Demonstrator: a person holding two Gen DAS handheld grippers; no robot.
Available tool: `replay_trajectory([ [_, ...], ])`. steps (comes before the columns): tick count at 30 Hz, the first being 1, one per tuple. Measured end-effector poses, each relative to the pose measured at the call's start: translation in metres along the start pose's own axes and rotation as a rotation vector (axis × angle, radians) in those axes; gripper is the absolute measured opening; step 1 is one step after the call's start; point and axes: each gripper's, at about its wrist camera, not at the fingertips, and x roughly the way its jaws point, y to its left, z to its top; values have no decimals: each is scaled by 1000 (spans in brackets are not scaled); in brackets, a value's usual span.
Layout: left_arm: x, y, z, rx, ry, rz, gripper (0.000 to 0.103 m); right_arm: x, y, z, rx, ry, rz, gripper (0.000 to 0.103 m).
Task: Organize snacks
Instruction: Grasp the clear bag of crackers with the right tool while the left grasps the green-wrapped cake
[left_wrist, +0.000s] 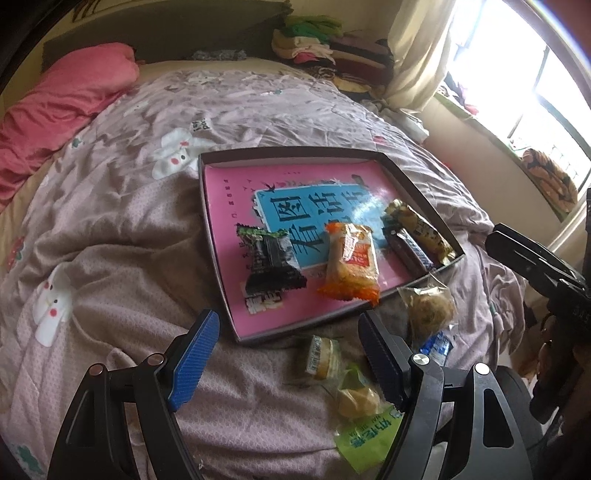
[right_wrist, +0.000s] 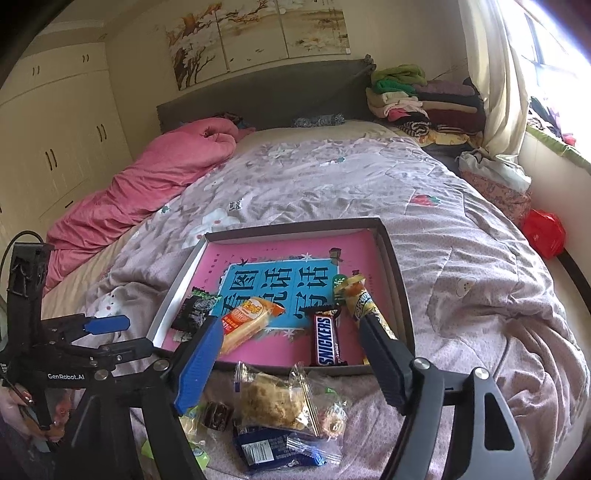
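Note:
A shallow box with a pink base lies on the bed. In it lie a black-green packet, an orange packet, a Snickers bar and a yellow bar. Loose snacks lie before the box: a clear-wrapped crumbly cake, a blue packet, a green-wrapped pastry and a small round cake. My left gripper is open and empty above them. My right gripper is open and empty over the crumbly cake.
A pink quilt lies at the bed's left. Folded clothes are stacked by the headboard. A window and curtain are at the right. The left gripper shows at the left of the right wrist view.

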Motion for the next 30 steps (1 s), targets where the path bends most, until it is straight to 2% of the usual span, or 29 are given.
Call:
replay_trajectory([
  [5,4,-2,-4,34,7,-4,79,0,3,-5,-18,11,1,78],
  [15,15,-12,-8,108,56,46,79,5,5,-20,-38,43,-22,81],
  [30,24,-12,-10,98,91,33,79,23,20,-43,-87,126,-6,81],
])
